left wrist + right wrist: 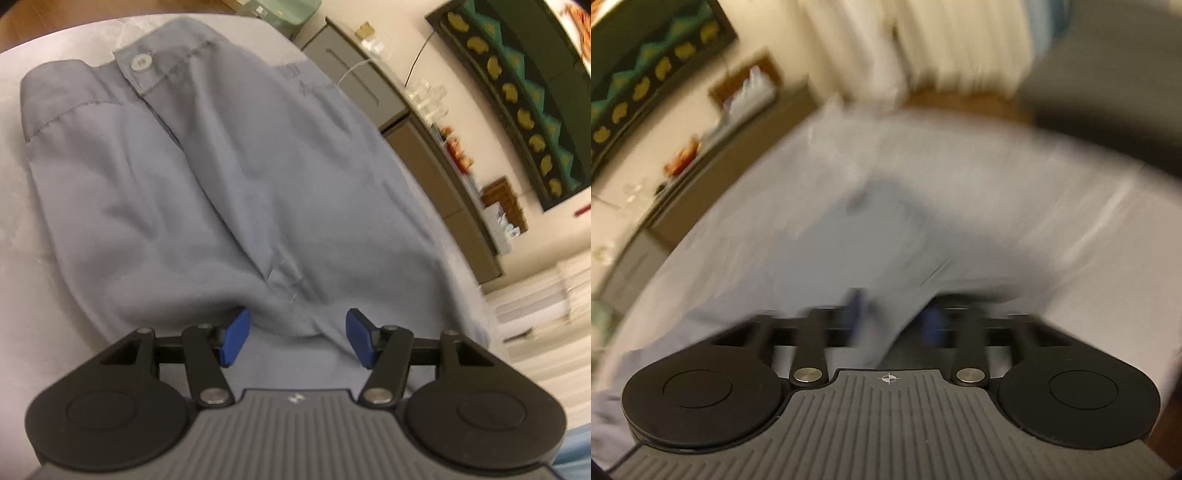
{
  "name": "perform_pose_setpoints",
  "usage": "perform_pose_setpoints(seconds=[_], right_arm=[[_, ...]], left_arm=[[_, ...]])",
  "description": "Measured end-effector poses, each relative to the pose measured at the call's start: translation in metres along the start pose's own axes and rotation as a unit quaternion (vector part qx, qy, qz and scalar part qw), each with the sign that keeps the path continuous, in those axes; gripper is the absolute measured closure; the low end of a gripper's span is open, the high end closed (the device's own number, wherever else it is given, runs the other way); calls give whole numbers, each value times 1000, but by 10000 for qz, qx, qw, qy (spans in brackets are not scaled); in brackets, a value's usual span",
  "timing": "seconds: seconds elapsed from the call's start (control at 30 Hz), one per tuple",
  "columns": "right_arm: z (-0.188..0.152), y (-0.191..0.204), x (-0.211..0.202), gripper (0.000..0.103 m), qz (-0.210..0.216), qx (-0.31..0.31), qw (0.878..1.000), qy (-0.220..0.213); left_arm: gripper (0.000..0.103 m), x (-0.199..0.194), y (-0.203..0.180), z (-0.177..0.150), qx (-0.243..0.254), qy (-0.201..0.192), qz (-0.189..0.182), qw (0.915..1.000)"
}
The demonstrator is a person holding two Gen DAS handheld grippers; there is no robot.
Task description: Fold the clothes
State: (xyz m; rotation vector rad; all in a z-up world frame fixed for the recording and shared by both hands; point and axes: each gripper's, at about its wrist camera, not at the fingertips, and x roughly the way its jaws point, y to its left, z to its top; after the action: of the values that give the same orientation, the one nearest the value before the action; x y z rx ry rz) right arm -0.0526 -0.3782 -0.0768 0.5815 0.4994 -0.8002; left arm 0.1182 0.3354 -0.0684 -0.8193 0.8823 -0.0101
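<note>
I'm looking down my left gripper and its blue pads are standing well apart, released, with a bunched fold of the grey trousers sitting between them but not pinched. The trousers are lying spread over the pale counter, waistband at the far end, where I'm seeing a pale button beside the fly seam. Along the wall to the right I'm picking out a grey cabinet with glassware on top and a dark framed panel with yellow shapes. Over on my right gripper the view is smearing badly; grey cloth is running down between the blue pads, but I cannot tell whether they are clenching on it. Beyond it I'm making out the trousers as a darker grey patch on the pale counter.
</note>
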Motion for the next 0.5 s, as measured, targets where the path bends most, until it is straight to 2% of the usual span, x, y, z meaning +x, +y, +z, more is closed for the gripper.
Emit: perform_pose_setpoints(seconds=[0.07, 0.13, 0.2, 0.27, 0.3, 0.37, 0.43, 0.5], right_arm=[[-4, 5, -31, 28, -282, -81, 9977, -608], [-11, 21, -52, 30, -270, -292, 9957, -841], [-20, 48, -68, 31, 193, -721, 9932, -889], [-35, 93, -83, 31, 1161, -1434, 9802, -713], [-46, 120, -90, 31, 1637, -1840, 9674, -591], [-69, 175, -105, 31, 2553, -2629, 9298, -349], [-97, 235, -121, 27, 3353, -3390, 8789, -145], [-125, 287, -128, 16, 3953, -3983, 8277, -45]], left_arm=[[43, -10, 4, 7, -168, -141, -201, 9996], [43, -18, 8, 18, -314, -260, -324, 9986], [43, -26, 13, 30, -390, -438, -269, 9979], [37, -34, 21, 40, -492, -649, -104, 9966], [35, -34, 28, 42, -666, -729, 71, 9951], [36, -28, 45, 45, -1114, -574, 165, 9920], [38, -21, 56, 45, -1420, -389, 153, 9890], [37, -19, 55, 44, -1381, -437, 414, 9886]])
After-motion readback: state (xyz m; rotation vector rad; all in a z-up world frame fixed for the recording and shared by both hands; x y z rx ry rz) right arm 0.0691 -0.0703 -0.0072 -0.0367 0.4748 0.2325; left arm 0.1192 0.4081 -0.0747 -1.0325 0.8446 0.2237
